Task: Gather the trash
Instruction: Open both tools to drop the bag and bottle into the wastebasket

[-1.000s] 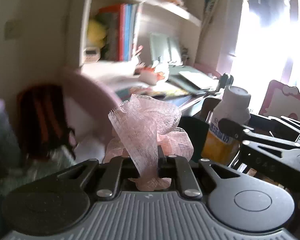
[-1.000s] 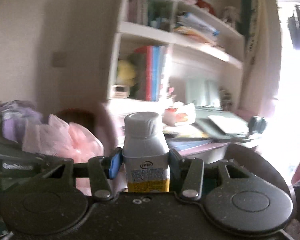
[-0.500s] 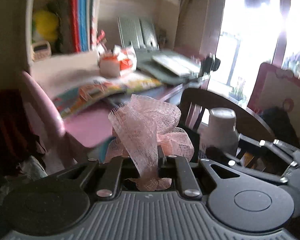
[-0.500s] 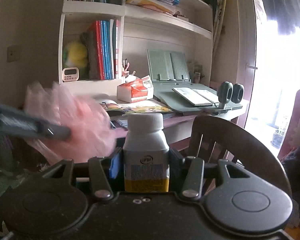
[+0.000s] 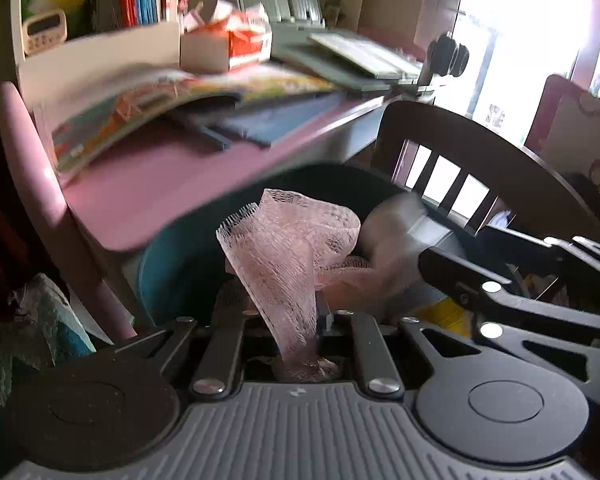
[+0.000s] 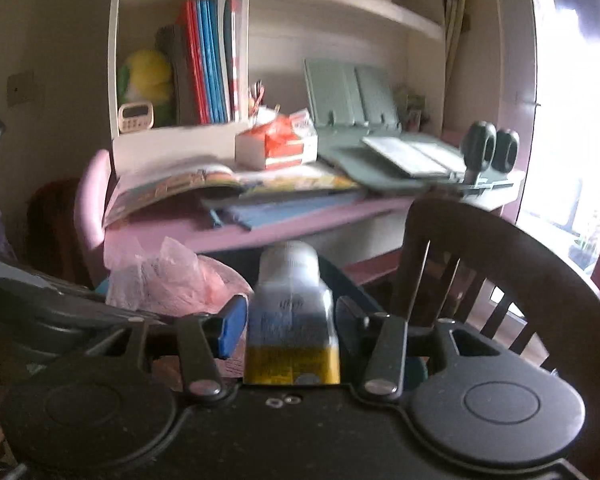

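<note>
My left gripper (image 5: 296, 316) is shut on a crumpled pink mesh net (image 5: 292, 248), held over the mouth of a dark teal bin (image 5: 172, 264). My right gripper (image 6: 290, 316) has its jaws spread a little wider than the white bottle with a yellow label (image 6: 290, 312) that sits between them, blurred. That bottle shows blurred in the left wrist view (image 5: 396, 232), just right of the net, with the right gripper (image 5: 452, 276) over the bin. The pink net also shows in the right wrist view (image 6: 168, 280), at the left.
A pink desk (image 5: 148, 184) with open books (image 5: 140, 100), a tissue box (image 6: 278, 144) and a grey book stand (image 6: 356, 100) lies behind the bin. A dark wooden chair back (image 6: 500, 264) stands to the right. White shelves (image 6: 180, 60) hold books above.
Both grippers have tipped down and moved over the bin. The right jaws have parted from the bottle, which is now blurred. The left gripper still holds the net.
</note>
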A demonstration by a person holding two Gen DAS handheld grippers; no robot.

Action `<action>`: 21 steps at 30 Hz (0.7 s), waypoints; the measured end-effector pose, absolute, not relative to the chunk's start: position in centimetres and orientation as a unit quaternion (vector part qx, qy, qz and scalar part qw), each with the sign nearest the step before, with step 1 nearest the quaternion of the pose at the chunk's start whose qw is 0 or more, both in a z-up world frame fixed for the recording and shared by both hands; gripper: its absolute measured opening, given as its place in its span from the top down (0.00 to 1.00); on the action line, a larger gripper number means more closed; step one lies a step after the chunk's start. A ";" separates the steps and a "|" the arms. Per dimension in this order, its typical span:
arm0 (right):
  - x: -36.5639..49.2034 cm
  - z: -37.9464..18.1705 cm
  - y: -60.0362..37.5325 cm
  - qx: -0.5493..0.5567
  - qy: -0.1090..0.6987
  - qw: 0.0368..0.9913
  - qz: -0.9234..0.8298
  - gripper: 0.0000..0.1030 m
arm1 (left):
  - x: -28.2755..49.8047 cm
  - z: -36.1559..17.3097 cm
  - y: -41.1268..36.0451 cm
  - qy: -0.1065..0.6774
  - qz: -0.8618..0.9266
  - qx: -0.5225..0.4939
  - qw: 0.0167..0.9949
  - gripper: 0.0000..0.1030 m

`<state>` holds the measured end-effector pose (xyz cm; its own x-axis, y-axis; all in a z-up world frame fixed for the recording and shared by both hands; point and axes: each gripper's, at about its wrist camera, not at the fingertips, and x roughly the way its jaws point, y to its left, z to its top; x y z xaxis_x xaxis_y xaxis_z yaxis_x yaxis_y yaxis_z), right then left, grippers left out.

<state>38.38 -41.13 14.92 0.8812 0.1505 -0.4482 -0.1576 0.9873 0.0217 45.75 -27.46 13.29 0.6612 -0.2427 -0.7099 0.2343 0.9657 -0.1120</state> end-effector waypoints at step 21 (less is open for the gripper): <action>31.0 16.4 -40.7 0.010 0.240 0.967 0.086 0.49 | 38.0 17.0 -24.7 0.347 -0.156 -0.002 0.925 0.43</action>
